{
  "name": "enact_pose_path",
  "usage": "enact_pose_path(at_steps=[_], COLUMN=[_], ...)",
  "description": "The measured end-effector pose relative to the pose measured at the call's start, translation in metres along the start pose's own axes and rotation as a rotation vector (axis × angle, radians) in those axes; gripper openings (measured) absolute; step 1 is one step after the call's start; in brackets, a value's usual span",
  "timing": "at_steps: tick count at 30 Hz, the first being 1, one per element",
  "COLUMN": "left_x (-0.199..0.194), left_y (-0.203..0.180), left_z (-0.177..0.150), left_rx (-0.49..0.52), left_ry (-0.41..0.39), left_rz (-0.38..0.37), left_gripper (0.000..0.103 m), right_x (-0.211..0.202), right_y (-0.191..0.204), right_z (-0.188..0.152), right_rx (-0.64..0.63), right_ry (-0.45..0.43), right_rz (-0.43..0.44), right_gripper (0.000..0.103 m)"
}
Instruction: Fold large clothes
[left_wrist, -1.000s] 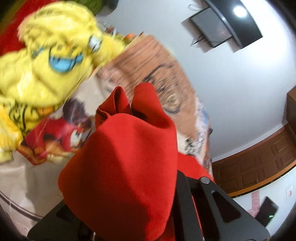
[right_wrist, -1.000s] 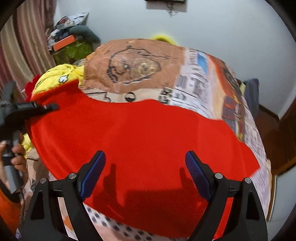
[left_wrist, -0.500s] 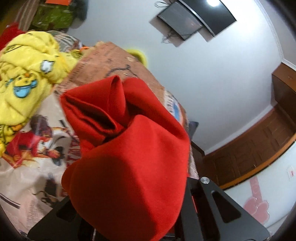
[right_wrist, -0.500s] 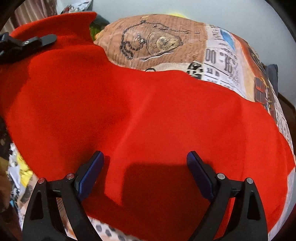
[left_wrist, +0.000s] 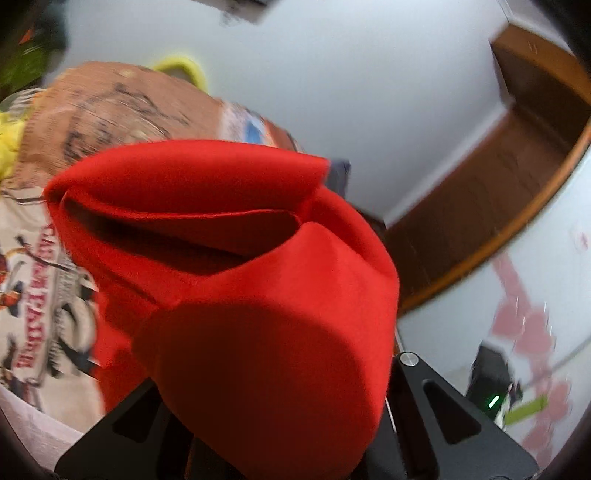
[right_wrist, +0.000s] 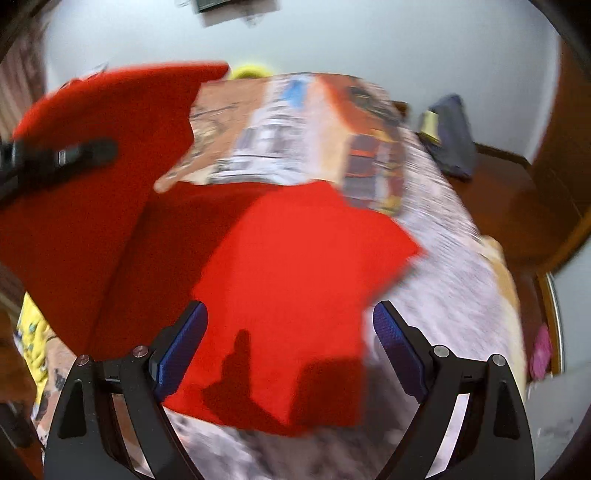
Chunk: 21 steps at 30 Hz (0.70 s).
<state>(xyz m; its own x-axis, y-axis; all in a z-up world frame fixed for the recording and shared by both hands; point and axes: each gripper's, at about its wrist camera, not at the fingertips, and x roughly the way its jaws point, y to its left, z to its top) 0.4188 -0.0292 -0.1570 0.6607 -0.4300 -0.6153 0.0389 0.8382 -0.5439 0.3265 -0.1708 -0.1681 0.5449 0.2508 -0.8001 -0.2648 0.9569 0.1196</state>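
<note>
Red cloth (right_wrist: 295, 280) is lying partly flat on the printed bedcover (right_wrist: 443, 280), with one edge bunching up and over the left gripper (left_wrist: 280, 435), whose fingers are pinching it tight. The right gripper (right_wrist: 290, 350) is hovering over the flat part, fingers wide and empty. It looks soft, light and floppy, likely sagging unless taken by a corner or hem.

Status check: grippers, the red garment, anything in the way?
Left gripper shut on red garment, lifting one side over. Right gripper open above flat part, holding nothing. Printed bedspread beyond is bare.
</note>
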Motion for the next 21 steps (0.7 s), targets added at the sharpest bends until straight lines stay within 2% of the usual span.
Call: enact_pose_path(at_steps=[4,9,11,14,17,20,21], left_x=[0.044,0.107,0.119,0.118,0.115,0.106,0.101], left_y=[-0.038,-0.042,-0.042,-0.049,-0.043,-0.04,-0.042], left_z=[-0.032,-0.071,-0.082,-0.09,-0.086,-0.084,-0.085], left_rx=[0.151,0.153,0.19,0.277,0.253,0.24,0.251], left_ry=[0.126,0.349,0.376,0.377,0.41,0.439,0.448], left_rz=[0.022,-0.001,0.015,0.022,-0.007,-0.044,-0.058], left_gripper=[0.006,0.006,0.006,0.007,0.009,0.023,0.033], right_x=[-0.01,-0.018,-0.023,-0.031,-0.034,-0.037,-0.04], right_y=[-0.043,-0.074,-0.081,-0.091,-0.092,-0.092,-0.09], right_z=[-0.01,-0.023,-0.03,-0.038,-0.039,-0.039,-0.038], right_rx=[0.097,0.165,0.185,0.203,0.206,0.202,0.201], right_ry=[0.012,0.021,0.021,0.019,0.02,0.012,0.007], right_rz=[-0.034,-0.068,-0.071,-0.075,-0.075,-0.073,-0.07], right_gripper=[0.089,0.09,0.09,0.09,0.09,0.089,0.089])
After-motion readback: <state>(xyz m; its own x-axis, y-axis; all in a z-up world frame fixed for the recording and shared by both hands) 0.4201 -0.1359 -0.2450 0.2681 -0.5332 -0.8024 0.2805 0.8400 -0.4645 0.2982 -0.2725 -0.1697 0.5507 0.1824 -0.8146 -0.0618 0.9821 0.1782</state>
